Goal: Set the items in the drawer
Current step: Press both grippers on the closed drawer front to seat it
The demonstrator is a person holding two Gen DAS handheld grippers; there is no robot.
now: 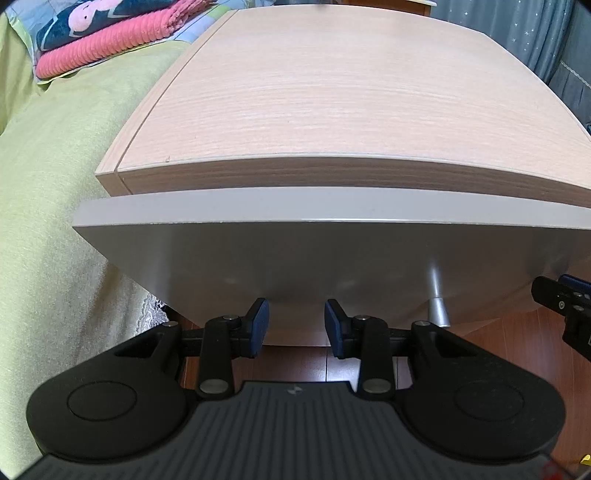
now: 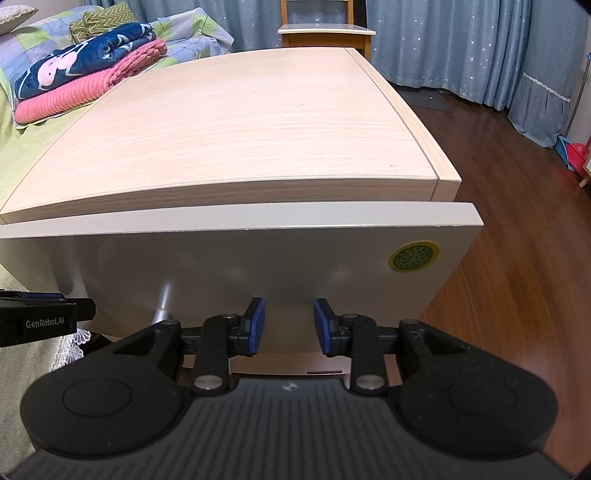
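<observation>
- Facing the drawer (image 1: 295, 258) front at close range, both grippers sit low before a light-wood nightstand (image 1: 332, 92) w/ a bare top.
- Left gripper (image 1: 296, 326): jaws apart, nothing between the blue pads (image 1: 260, 325) — just the grey drawer panel behind them.
- Right gripper (image 2: 289, 325): same, jaws spread, empty; its pads (image 2: 256, 325) are near the lower edge of the drawer front.
- Drawer: grey front stands slightly proud of the cabinet, a thin gap visible under the wood top; inside not visible, so can't tell contents.
- Silver handle (image 1: 437, 302) sticks out of the front, between the two grippers — right of the left one, left of the right one (image 2: 162, 306); neither touches it.
- Round yellow-green sticker (image 2: 413, 256) on the front's upper right corner.
- No items to stow visible in either view.
- Surroundings: bed w/ green sheet (image 1: 55, 184) on the left, folded pink blanket (image 2: 85, 92) w/ a navy patterned one on top, blue curtains (image 2: 461, 44), wood chair (image 2: 325, 33) behind the stand, dark wood floor (image 2: 517, 295).
</observation>
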